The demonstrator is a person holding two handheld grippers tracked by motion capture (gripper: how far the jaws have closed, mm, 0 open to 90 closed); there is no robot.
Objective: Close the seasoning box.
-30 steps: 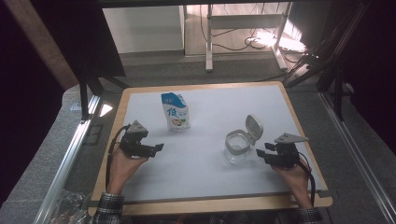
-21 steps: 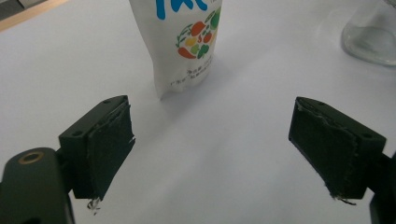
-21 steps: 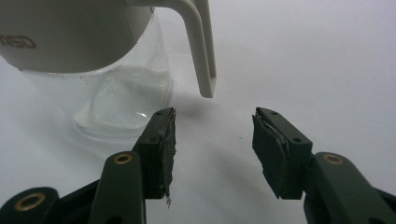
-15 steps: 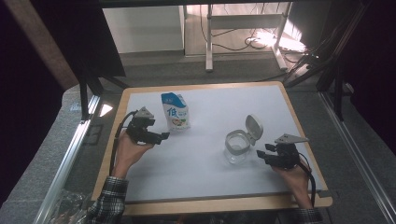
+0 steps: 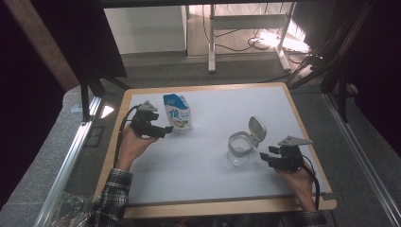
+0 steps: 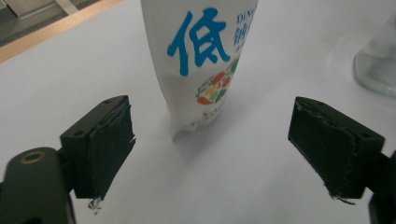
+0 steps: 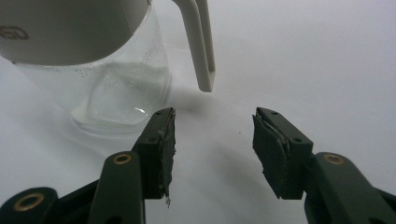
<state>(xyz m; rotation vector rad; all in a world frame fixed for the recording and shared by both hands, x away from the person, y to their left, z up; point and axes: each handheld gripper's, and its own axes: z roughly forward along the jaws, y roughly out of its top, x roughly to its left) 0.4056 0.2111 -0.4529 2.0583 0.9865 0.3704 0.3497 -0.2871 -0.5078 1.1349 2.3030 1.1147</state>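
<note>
A white pouch (image 5: 177,112) with blue lettering and a fruit picture stands upright at the back left of the white mat. My left gripper (image 5: 166,131) is just left of it, open. In the left gripper view the pouch (image 6: 205,60) stands a little beyond the wide-spread pads (image 6: 109,144), with nothing between them. A clear glass jar (image 5: 240,149) with a white collar and a flipped-up lid (image 5: 257,128) sits right of centre. My right gripper (image 5: 265,156) rests open beside it. In the right gripper view the jar (image 7: 100,70) and its handle (image 7: 198,42) lie just ahead of the jaws.
The white mat (image 5: 203,184) lies on a wooden-edged board (image 5: 222,208). A metal rail (image 5: 71,161) runs along the left side. A grey table frame and cables (image 5: 246,42) stand beyond the far edge. Bare mat lies between the pouch and the jar.
My left gripper has moved forward and to the right, up to the pouch's left side. The right gripper, the jar and the pouch have stayed where they were.
</note>
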